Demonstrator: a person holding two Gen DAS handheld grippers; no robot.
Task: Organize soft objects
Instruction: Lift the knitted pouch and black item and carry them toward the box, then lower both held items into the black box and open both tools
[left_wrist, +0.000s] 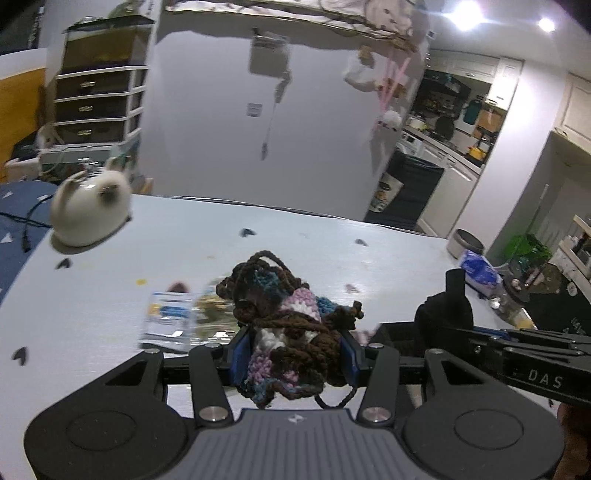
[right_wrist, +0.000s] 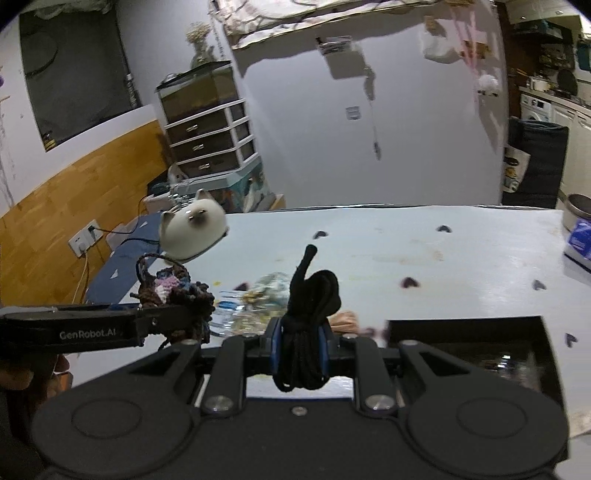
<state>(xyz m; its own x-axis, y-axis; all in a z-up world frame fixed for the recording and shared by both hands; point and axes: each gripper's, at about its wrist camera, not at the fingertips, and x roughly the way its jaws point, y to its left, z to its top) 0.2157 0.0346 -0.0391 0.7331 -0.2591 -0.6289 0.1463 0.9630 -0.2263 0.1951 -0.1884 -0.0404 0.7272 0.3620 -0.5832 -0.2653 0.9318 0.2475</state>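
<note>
Item one: a crocheted yarn piece (left_wrist: 284, 332) in brown, pink, white and teal, bunched into a loose wad and clamped between the blue pads of the left gripper (left_wrist: 291, 350), carried clear above the pale table (left_wrist: 92, 306); loose brown cords hang from it below the jaws. Judged very light, soft and compressible, with an open weave that could snag; the loose cords may trail or catch, so the sound hold is across the dense middle of the wad, as now, not on a cord. Item two: a black cord bundle (right_wrist: 306, 332), coiled and looped, pinched between the pads of the right gripper (right_wrist: 300, 349), whose jaws stand nearly together on it; one stiff end pokes upward. Judged light, limp and somewhat slick, liable to uncoil if gripped at a single strand; the hold should span the whole coil. Both items are off the table and side by side, the left to the left of the right. Nearby: a black open box (right_wrist: 480, 347) on the table just right of the right gripper, a likely receptacle; a crumpled clear packet (right_wrist: 255, 302) lying between the grippers; a white cat-shaped figure (right_wrist: 194, 229) at the far left edge, well apart.
</note>
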